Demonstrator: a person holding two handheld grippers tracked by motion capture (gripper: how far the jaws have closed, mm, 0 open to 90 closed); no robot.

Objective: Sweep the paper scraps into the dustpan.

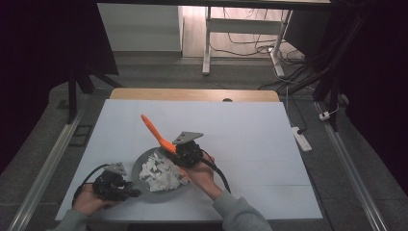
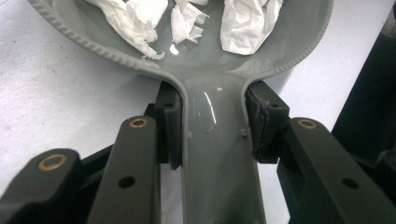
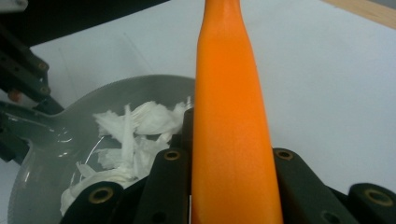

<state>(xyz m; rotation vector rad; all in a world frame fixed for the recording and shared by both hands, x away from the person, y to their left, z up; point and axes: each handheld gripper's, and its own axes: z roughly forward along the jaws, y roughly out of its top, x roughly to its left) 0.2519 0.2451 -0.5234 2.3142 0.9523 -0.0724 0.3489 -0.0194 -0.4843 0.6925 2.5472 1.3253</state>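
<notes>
Left gripper [image 1: 126, 191] clamped on pan [image 1: 144, 161] handle, pan flat on worktop [image 1: 250, 139]. Right gripper [image 1: 179, 155] clamped on orange spatula [image 1: 155, 130], blade end down near the paper scraps [image 1: 161, 174], handle tilted up and away. Step, likely: stirring scraps. Next: sweep blade through pile while pan is held firm. Nothing else nearby; pan rim may catch the blade.

Paper scraps [image 1: 161, 174] in pan [image 1: 138, 166] — table [image 1: 250, 144] beneath
</notes>
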